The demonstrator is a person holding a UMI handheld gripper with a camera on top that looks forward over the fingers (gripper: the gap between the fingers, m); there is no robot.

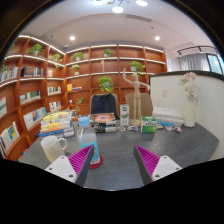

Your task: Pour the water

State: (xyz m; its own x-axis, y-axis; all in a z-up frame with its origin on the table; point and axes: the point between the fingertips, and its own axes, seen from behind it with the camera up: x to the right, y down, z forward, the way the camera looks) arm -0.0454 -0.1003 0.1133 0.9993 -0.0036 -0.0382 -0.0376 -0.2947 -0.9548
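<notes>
A white mug (pixel 52 148) stands on the grey table (pixel 120 150), beyond and to the left of my left finger. A light-blue vessel with a handle (pixel 92 150) sits on a red round base (pixel 95 163), just ahead of the left finger's magenta pad (pixel 80 162) and close beside it. My gripper (pixel 113 165) is open, low over the table's near part. Only bare table shows between the fingers, and the right pad (pixel 148 160) touches nothing.
Stacks of books (pixel 60 124) lie at the table's far left, and small boxes (pixel 150 124) at the far right. A white vase of flowers (pixel 189 105) stands to the right. A wooden mannequin (pixel 125 100) and a blue chair (pixel 103 104) are behind, before bookshelves (pixel 30 85).
</notes>
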